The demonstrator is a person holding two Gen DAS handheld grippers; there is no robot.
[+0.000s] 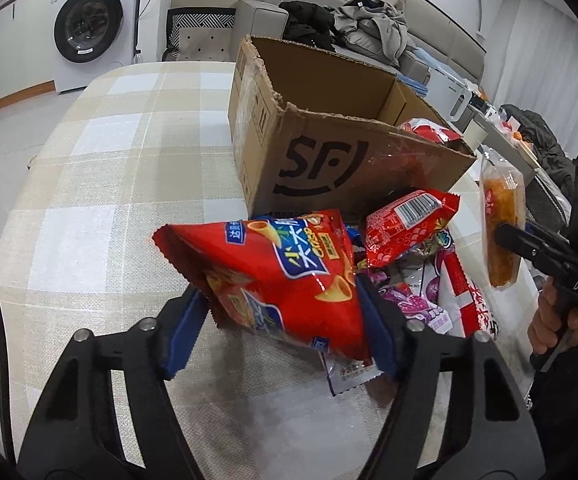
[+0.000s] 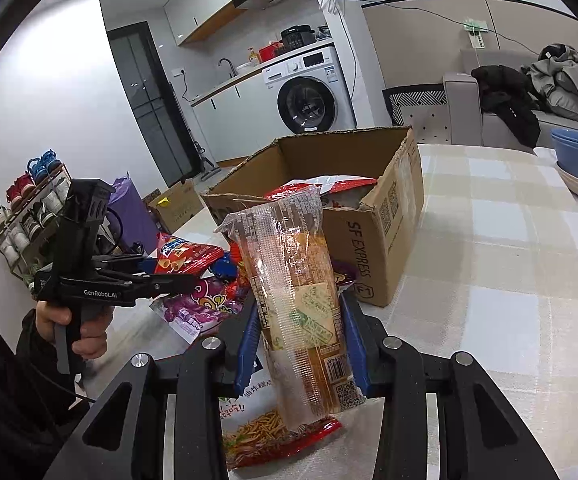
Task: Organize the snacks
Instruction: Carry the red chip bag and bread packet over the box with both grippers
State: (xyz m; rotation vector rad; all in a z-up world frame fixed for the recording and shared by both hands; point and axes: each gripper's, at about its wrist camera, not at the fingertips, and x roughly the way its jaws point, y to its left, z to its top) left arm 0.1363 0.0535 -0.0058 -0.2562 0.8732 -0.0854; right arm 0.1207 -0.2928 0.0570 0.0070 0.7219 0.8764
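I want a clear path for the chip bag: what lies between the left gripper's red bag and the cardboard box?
Left wrist view: another red snack packet lies between the red chip bag and cardboard box.

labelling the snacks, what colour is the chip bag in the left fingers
Mostly red, with a blue label patch and yellow cone-shaped chips, on the chip bag; clearest in the left wrist view.

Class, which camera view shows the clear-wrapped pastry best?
The right wrist view: the clear-wrapped pastry fills the centre, label readable, clamped in the right gripper. The left wrist view shows it small, at the right edge.
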